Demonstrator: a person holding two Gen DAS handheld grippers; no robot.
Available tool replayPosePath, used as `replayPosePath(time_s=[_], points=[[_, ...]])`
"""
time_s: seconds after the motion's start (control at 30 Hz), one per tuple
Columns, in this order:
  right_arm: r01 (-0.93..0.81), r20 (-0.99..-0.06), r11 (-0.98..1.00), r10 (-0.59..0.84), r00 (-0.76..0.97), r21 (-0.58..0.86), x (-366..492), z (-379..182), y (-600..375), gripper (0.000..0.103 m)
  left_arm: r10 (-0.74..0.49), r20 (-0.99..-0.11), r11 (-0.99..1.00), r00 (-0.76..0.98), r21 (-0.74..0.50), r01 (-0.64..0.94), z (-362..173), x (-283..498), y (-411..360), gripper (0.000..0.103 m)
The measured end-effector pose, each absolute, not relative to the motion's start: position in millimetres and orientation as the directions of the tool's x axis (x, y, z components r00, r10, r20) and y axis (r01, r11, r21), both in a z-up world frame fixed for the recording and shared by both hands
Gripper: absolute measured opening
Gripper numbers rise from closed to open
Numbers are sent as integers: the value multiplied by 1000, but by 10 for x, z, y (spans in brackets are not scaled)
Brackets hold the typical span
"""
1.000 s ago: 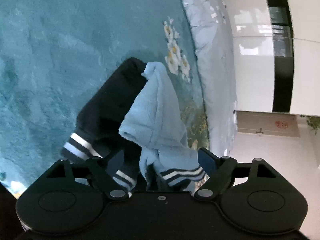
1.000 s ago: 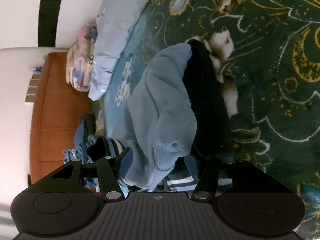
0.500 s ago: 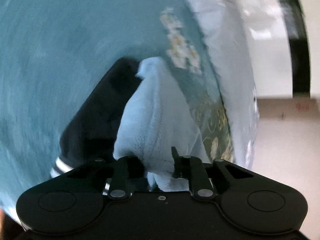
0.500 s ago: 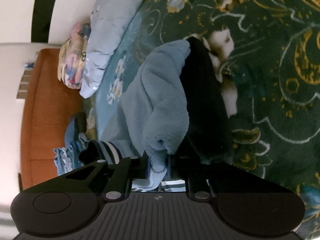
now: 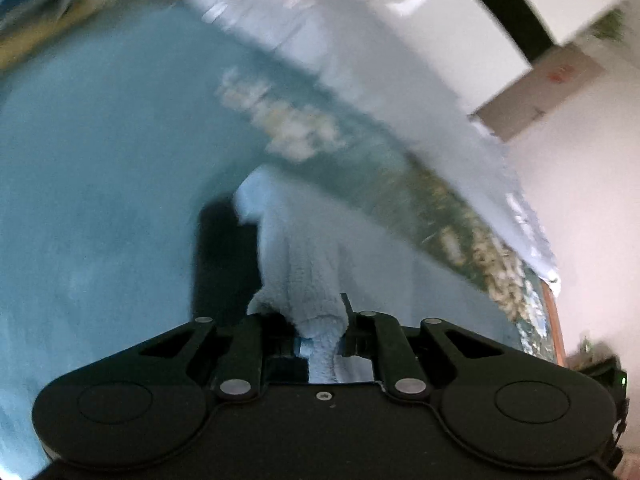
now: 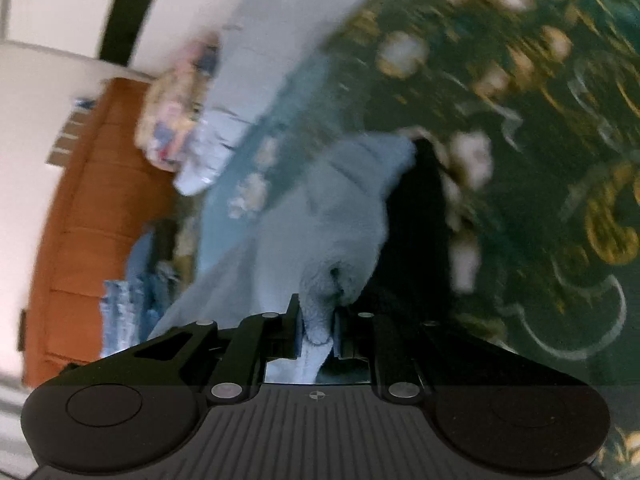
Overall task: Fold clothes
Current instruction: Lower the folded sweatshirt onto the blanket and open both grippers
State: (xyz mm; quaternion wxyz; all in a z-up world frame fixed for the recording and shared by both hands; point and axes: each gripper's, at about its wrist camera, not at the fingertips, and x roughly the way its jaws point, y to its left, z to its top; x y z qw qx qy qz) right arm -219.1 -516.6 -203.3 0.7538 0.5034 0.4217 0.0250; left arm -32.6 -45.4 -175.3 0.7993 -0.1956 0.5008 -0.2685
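A bed covered in teal plush was seen in the left wrist view, blurred by motion, with a band of white flower print and a pale grey-blue quilt along its far side. White wall panels crossed by a black stripe were seen behind it. In the right wrist view the spread was shown as dark green with gold scrolls and white blossoms. An orange-brown headboard was seen at the left of that view, with a floral pillow and a pale blue pillow lying against it. A heap of blue striped clothes was seen low beside the headboard.

The light blue fleece garment was lifted off the bed, and its black outer side was turned to the left in the left wrist view. The left gripper had just been closed, and a fold of the pale fleece was clamped between its jaws. The same garment was seen in the right wrist view, with its black side to the right. The right gripper had likewise just been closed, and another bunched fold of the fleece was pinched tightly between its jaws. The cloth was stretched away from both grippers toward a far corner. Fine detail was lost to blur in both views.
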Motion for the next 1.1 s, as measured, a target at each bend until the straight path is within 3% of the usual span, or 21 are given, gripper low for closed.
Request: replayPosePath(time_s=[0.37,0.57,0.7,0.93,1.1], points=[[483,-666,464,438,604,743,-2269,-2439,-5113,12,-573,-746,818,340,-544,185,-2257,-376,-410,21],[478,-678,486,448,582,732,-2225,-2361,-5098,14,-593,-744,805,309,-552,217,-2103,-353,-408,23],[459,-699,536,439,565,708,-2245,-2166,-5137,26,-588,-762,806,271,-523,278,-1891,-388,-376,39],[465,-731,595,343,591,655,-2376,-1726,-5384,39,-548,-760,837,350,-492,241,-1502,-371,-10,48],[442,-734,630,324,598,638,-2026,-1656,-5495,41,-545,-758,837,357,-468,284,-1475,50,-186,48]])
